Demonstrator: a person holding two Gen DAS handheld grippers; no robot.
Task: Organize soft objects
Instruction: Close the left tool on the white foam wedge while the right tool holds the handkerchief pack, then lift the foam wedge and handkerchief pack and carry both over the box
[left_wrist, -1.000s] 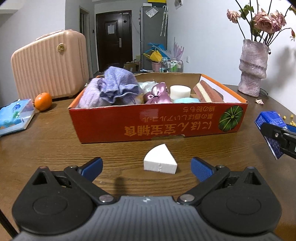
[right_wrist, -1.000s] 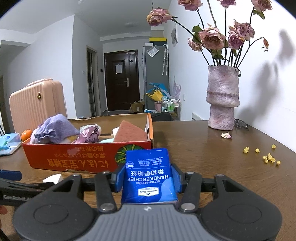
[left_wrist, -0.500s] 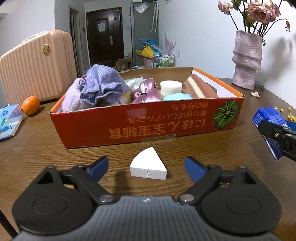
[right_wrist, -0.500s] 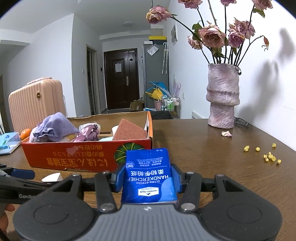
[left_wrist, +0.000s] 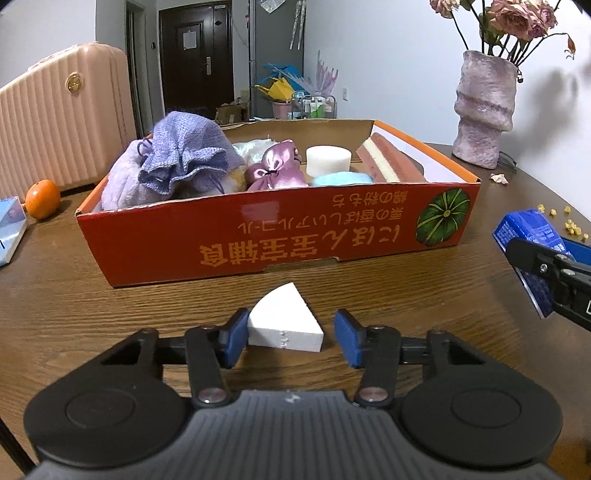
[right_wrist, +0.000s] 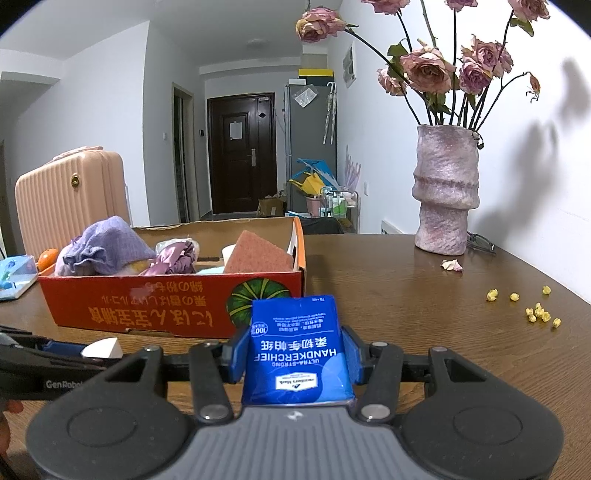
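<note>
A white wedge-shaped sponge (left_wrist: 284, 321) lies on the wooden table in front of the red cardboard box (left_wrist: 280, 236). My left gripper (left_wrist: 291, 330) straddles it and its jaws are closing. The left pad touches the wedge and the right pad stands a small gap off it. The wedge (right_wrist: 103, 348) also shows at the lower left of the right wrist view. My right gripper (right_wrist: 295, 354) is shut on a blue handkerchief pack (right_wrist: 297, 343), held above the table to the right of the box. The box holds purple pouches, a pink satin bag, a white round sponge and a brown sponge block.
A pink suitcase (left_wrist: 62, 122), an orange (left_wrist: 42, 199) and a blue tissue pack (left_wrist: 9, 225) stand left of the box. A pink vase (right_wrist: 445, 192) with roses is at the back right. Yellow crumbs (right_wrist: 535, 310) and a petal (right_wrist: 451, 264) dot the table on the right.
The left gripper's jaws have drawn in from wide apart to close around the white wedge, and the gripper has come nearer to it. The right gripper and its pack have kept still.
</note>
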